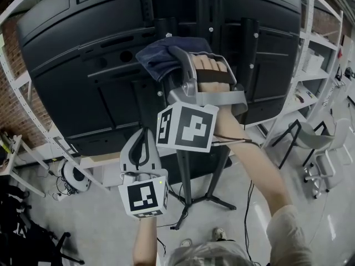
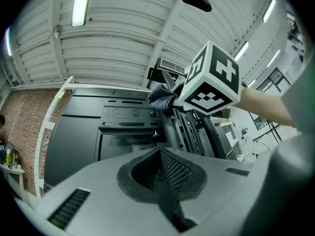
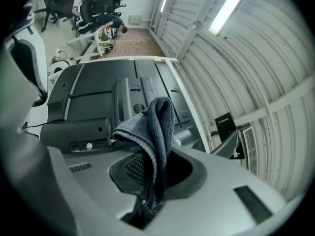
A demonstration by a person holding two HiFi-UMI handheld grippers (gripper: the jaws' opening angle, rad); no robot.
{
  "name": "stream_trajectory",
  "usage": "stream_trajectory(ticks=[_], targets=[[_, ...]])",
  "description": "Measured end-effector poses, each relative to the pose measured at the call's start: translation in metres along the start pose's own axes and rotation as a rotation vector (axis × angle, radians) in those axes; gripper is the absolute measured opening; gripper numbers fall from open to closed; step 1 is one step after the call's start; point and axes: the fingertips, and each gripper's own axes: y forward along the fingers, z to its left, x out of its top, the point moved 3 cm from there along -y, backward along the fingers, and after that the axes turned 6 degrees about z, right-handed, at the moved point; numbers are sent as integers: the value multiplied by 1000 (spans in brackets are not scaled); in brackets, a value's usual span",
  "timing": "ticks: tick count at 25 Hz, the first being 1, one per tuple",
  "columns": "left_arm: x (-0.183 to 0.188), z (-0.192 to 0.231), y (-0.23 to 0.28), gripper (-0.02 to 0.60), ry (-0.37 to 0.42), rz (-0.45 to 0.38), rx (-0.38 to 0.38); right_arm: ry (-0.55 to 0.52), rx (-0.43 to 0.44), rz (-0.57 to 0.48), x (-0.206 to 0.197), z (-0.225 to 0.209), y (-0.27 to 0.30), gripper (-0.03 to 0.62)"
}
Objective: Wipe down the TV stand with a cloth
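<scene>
1. The cloth (image 1: 158,57) is a dark blue, knitted-looking rag. It is bunched up high against the black upright post of the TV stand (image 1: 186,170), in front of the back panel of the TV (image 1: 72,43).
2. The right gripper (image 1: 180,57) has hold of it. In the right gripper view its jaws pinch a fold of the fabric, which rises between them and flops over to one side.
3. The left gripper (image 1: 145,134) hangs lower, near the post but apart from it. Its own view shows the jaws pressed together with nothing between them.
4. The cloth looks soft, light and limp, so it likely keeps no shape of its own. The loose part will droop and trail unless it is pushed flat against the surface.
5. The best hold is probably a thick gathered fold seated deep between the jaws. A pad of fabric should stand ahead of the tips, so that cloth rather than hard jaw meets the post.
6. The stand appears stiff, heavy and smooth-painted, and should bear firm rubbing. Its brackets, slots and screw heads may snag the knit and tug it out of a shallow pinch.
</scene>
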Motion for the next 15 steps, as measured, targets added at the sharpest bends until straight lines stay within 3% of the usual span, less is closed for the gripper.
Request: stream_trajectory(ticks=[8,15], targets=[[-11,4,-3,14,-7,28,10,-34,90,17,-10,36,-14,57],[-20,3,-5,14,-6,54,8,-14,90,28,-19,50,-23,57]])
